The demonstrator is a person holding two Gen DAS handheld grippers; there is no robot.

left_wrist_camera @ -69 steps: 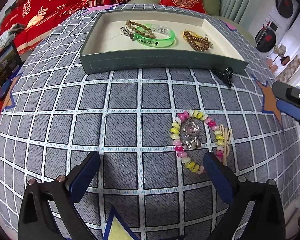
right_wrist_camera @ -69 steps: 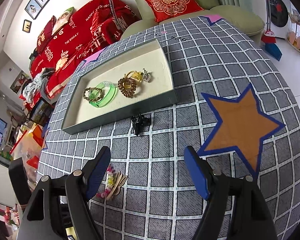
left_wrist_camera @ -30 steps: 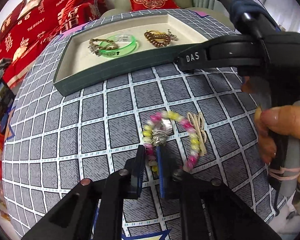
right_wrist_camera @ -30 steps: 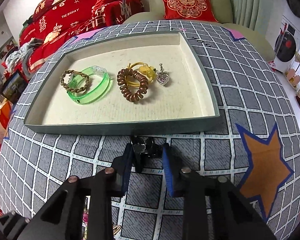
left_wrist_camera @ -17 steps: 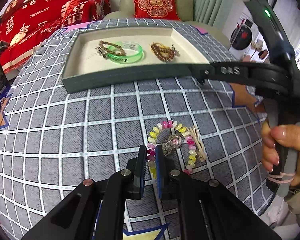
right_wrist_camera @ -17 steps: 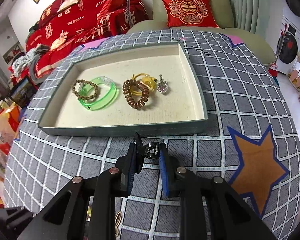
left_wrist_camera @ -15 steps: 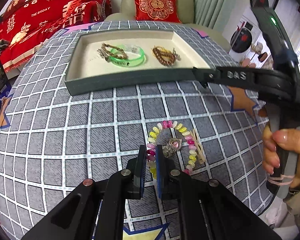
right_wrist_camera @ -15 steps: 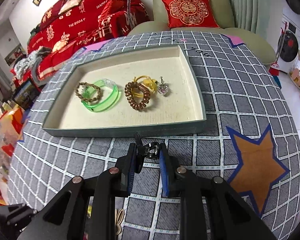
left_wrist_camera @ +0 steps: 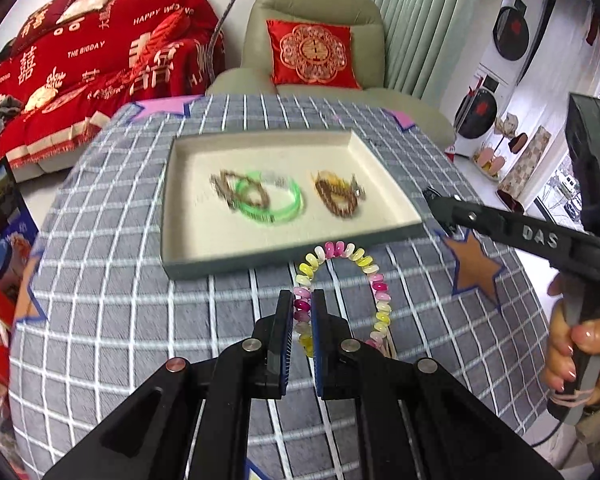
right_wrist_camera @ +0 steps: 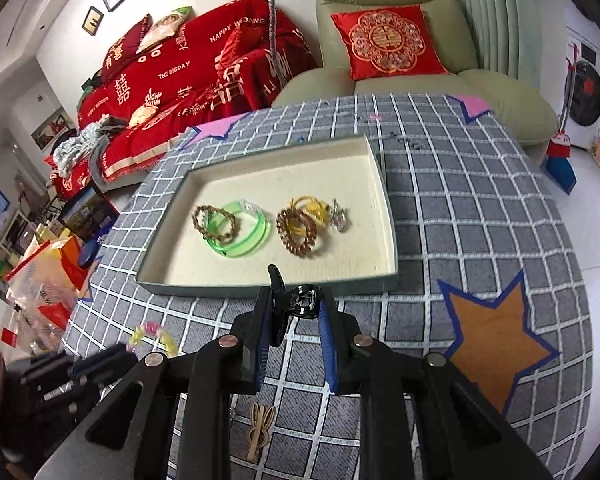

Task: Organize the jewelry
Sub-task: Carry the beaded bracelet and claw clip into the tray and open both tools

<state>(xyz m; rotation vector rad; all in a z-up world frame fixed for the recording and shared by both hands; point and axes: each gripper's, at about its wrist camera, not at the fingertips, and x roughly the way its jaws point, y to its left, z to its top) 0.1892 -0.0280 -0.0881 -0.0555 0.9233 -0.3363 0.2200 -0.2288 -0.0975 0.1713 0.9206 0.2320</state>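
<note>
The left gripper (left_wrist_camera: 301, 312), pinching the bead bracelet (left_wrist_camera: 342, 276), and the right gripper (right_wrist_camera: 296, 304), clamping the black clip (right_wrist_camera: 294, 298), are now lifting them toward the tray (right_wrist_camera: 392, 232) at 12 o'clock.

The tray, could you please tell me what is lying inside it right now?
Inside the tray lie a green bangle, a brown bead bracelet overlapping it, a brown coil hair tie partly covering a yellow one, and a small pendant. The near wall hides a strip of floor.

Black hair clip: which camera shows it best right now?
The right wrist view: the black hair clip sits sharp and central between the right tongs, pinched near the tray edge. The left wrist view shows only a sliver at those tongs' tip.
</note>
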